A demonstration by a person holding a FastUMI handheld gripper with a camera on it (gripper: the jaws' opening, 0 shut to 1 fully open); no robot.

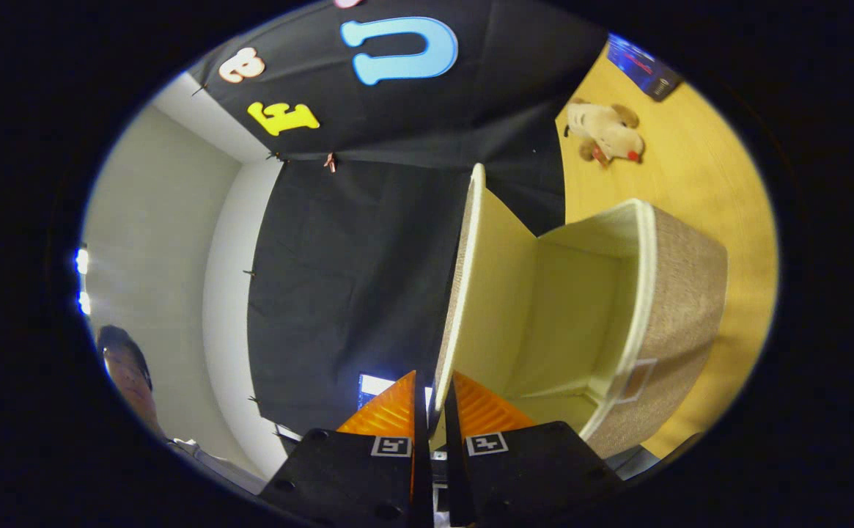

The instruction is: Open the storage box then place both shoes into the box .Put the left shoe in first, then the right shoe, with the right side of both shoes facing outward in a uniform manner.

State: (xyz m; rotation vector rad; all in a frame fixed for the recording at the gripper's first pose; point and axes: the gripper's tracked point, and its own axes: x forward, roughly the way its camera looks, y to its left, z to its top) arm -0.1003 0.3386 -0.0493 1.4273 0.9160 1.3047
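Observation:
The storage box [683,308] has a woven beige outside and a cream lining, and it stands open on the wooden table [720,191]. Its lid [485,293] is swung up and away from the box body, with the cream inside of the lid facing the hollow. My gripper [434,400] is rolled on its side and shut on the lid's free edge, which runs straight out between the two fingers. The inside of the box that I can see holds nothing.
A plush toy dog [606,132] lies on the table beyond the box. A dark flat device [646,70] sits further off near the table's edge. A person [126,374] is off to the side by the white wall.

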